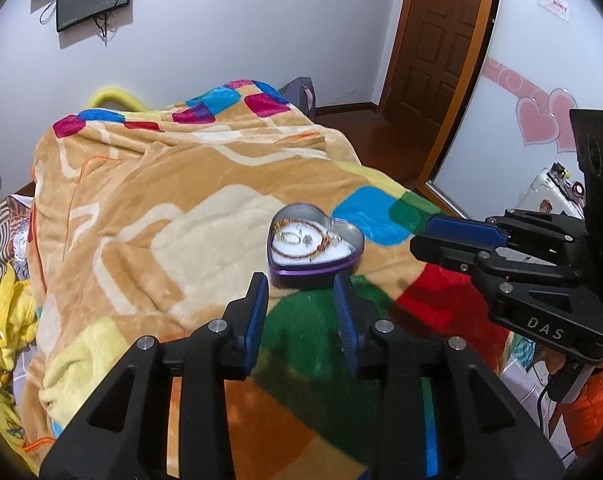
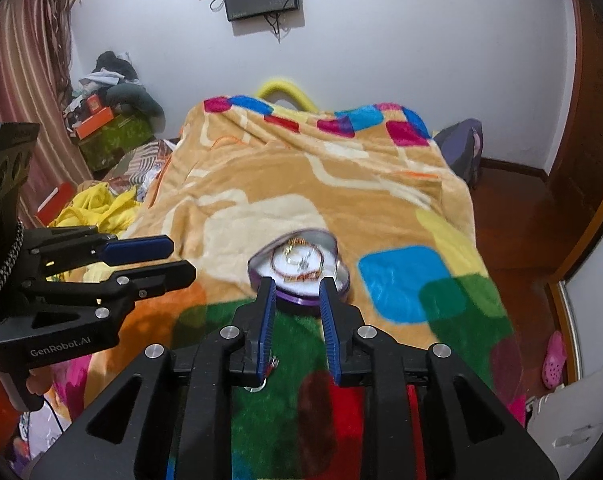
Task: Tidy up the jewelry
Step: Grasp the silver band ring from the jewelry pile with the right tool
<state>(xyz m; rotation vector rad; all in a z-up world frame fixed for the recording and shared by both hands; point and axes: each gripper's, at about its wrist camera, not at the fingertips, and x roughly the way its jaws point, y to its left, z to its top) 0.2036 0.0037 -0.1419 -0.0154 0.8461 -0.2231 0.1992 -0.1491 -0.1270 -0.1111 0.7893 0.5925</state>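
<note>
Jewelry lay inside the purple heart-shaped tin box, open without lid on the colourful plush blanket, probably so that both tools could reach in from above. On its white lining rested a beaded red-brown bracelet, a thin golden ring and some small pieces too blurred to name. The left gripper hovered just before the box, fingers apart and empty. The right gripper also stood parted near the box rim; a small wire-like thing hung low by one finger, unclear.

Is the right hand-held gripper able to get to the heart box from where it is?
Probably yes. The right hand-held gripper is open and points at the heart-shaped tin lying lidless on the blanket, with nothing between them.
</note>
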